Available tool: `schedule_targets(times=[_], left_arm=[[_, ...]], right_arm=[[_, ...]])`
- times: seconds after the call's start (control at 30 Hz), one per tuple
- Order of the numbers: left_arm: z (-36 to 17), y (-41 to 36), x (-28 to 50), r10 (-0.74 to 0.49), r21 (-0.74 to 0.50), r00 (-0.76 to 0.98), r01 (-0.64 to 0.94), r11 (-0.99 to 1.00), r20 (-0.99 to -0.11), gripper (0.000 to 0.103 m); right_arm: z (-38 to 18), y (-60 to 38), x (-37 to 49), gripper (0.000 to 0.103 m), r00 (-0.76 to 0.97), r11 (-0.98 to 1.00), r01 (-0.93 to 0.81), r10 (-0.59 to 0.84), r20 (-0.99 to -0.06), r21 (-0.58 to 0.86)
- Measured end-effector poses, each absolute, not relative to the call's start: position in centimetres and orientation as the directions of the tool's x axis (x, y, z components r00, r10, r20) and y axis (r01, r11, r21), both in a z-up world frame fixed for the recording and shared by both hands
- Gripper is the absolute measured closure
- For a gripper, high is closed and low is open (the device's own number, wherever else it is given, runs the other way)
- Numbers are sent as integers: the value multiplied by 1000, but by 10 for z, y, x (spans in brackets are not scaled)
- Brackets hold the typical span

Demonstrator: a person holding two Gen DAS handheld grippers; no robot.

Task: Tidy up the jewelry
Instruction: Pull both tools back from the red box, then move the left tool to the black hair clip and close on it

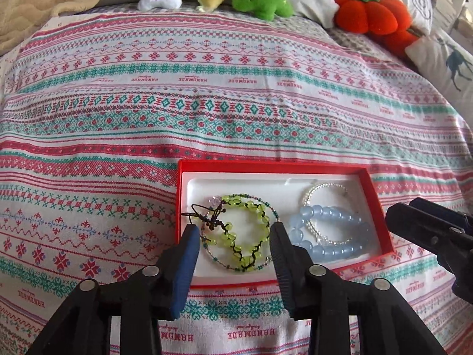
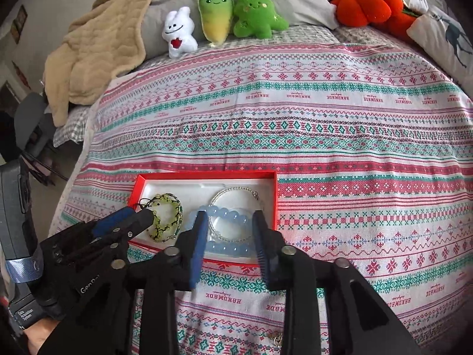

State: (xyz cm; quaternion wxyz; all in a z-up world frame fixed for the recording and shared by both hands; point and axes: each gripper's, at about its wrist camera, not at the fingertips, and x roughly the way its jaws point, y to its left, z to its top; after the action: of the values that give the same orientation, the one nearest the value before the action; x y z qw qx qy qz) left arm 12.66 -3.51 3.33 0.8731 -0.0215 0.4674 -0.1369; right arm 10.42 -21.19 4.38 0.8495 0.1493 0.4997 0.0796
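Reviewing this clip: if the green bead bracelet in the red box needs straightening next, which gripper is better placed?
Left. The left gripper hangs with open jaws either side of the green bracelet in the red box. The right gripper is open over the blue bracelet.

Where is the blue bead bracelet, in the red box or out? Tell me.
In. The blue bead bracelet lies on the white liner inside the red box, beside the green bracelet.
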Motion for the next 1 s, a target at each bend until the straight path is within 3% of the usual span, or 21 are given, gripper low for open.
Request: schedule_targets(times=[0.17, 0.3, 0.4, 0.53, 1.0], left_arm=[[42, -34, 108, -258, -147, 534, 240, 959, -806, 34], [45, -33, 96, -247, -135, 536, 241, 961, -807, 14], [44, -30, 87, -240, -134, 523, 233, 963, -818, 10], [39, -27, 75, -227, -118, 505, 238, 964, -833, 8], [20, -11, 45, -194, -76, 474, 256, 964, -859, 8]], right_arm=[[54, -218, 88, 56, 489, 946, 11, 278, -827, 324], [57, -222, 74, 48, 488, 948, 14, 270, -830, 317], [57, -225, 66, 40, 487, 953, 10, 261, -833, 304], [56, -231, 56, 37, 478, 958, 7, 248, -843, 285], [38, -252, 20, 34, 433, 981, -24, 185, -882, 194]])
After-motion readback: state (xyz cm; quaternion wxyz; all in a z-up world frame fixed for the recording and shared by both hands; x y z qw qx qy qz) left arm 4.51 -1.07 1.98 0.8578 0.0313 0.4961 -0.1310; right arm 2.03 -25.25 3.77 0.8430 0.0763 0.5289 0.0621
